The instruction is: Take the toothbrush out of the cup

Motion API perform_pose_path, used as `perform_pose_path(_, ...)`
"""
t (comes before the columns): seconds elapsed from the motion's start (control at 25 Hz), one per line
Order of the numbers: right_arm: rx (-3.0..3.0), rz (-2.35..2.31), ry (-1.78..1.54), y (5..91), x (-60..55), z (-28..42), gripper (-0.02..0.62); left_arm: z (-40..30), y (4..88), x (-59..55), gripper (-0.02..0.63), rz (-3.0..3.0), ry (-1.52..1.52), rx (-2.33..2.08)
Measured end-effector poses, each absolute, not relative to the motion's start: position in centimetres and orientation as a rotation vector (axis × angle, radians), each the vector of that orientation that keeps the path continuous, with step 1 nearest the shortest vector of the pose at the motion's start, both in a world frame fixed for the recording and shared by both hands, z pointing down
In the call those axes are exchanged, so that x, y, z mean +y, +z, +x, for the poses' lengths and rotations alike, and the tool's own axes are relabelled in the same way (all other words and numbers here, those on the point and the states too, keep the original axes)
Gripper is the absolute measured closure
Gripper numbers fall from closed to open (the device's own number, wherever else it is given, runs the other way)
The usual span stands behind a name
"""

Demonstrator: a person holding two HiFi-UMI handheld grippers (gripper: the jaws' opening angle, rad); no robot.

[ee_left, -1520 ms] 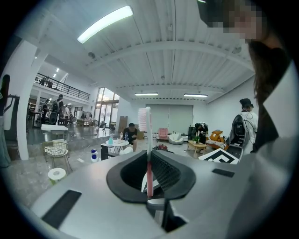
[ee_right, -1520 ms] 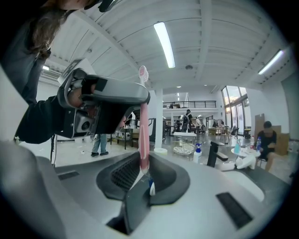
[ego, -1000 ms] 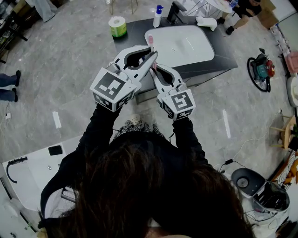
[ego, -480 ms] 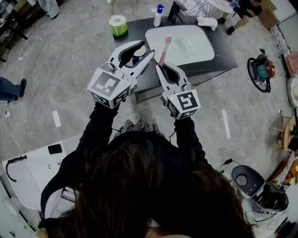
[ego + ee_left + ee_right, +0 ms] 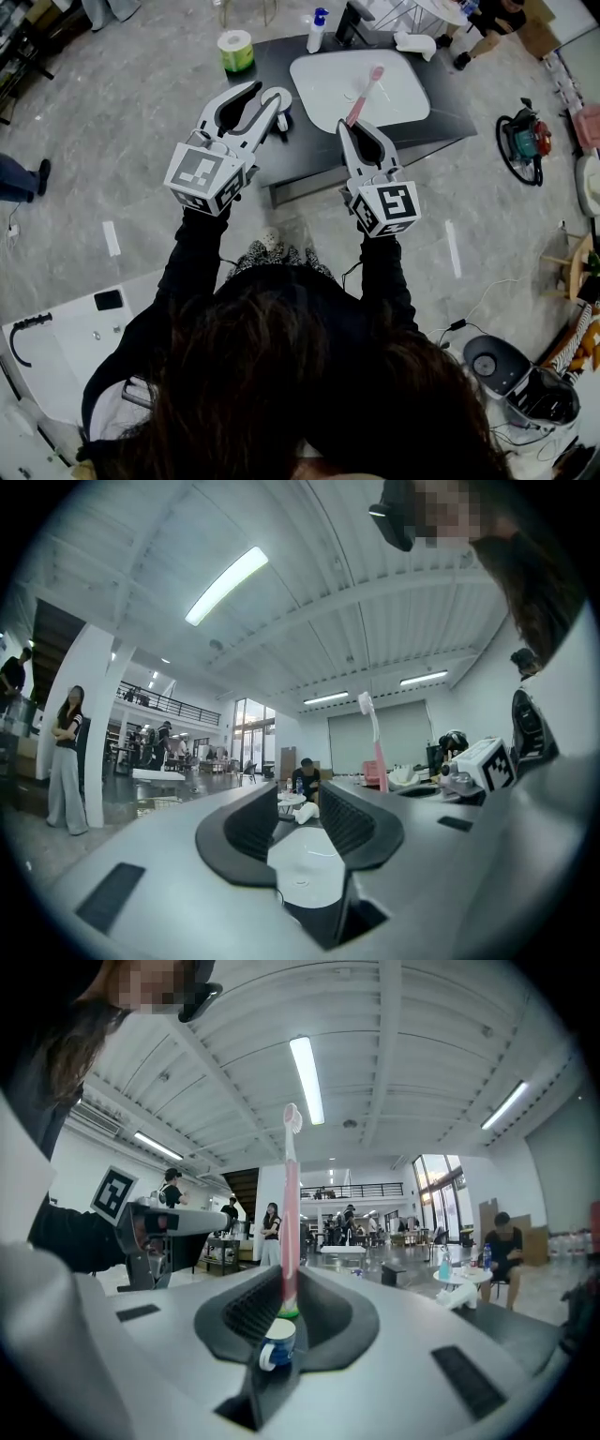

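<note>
While pinching the pink toothbrush low on its handle, points the right gripper about level toward the white sink basin, both jaws closed tight on the stem. Holds the brush upright, bristle head on top and a green bit at its foot just below the pads, wholly clear of the cup. Shows, from the head view, the pink stem rising in front of the basin's near half. Has the cup, white inside and blue outside with a small handle, standing on the dark countertop just left of the basin. Carries the left gripper at that cup, jaws spread wide and pressing on nothing, tips right by the cup on its side away from the basin. Cannot tell from above whether either tip touches it. Wears black sleeves, with a marker cube at the back of each gripper, both nearer than the basin. Behind the basin: a black faucet, a bottle with a blue cap beside it, and a small white object of unclear kind toward the far right corner. Farther left of the basin than the cup, at the countertop's back corner: a paper roll in green wrap. Beyond the basin's far right corner, on the grey floor: a seated person in dark clothes. Right of the basin, also on the floor: a red and teal machine ringed in black.
</note>
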State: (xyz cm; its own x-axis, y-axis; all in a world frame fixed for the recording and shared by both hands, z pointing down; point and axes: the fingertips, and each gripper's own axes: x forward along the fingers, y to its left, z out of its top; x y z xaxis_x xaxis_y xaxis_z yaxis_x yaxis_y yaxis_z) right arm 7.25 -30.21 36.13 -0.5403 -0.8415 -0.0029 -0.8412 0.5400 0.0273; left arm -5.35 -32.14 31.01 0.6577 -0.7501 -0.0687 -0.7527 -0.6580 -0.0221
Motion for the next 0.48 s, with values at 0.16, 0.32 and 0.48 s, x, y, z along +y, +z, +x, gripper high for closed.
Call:
perform_pose_path(0.16, -2.731, 1.534, -0.041, 36.0, -30.8, 8.3, 0.540, -6.1, 31.8, -32.6, 0.500, -2.758, 0.029, 1.336)
perform_pose_path(0.32, -2.715, 1.557, -0.044, 35.9, -30.9, 8.7, 0.541, -7.0, 32.8, -32.7, 0.598, -2.701, -0.030, 1.409)
perform_pose_path(0.48, -2.704, 1.579, -0.035, 35.9, -30.8, 9.1, 0.541, -7.8, 34.1, -32.8, 0.598, -2.729, -0.029, 1.471)
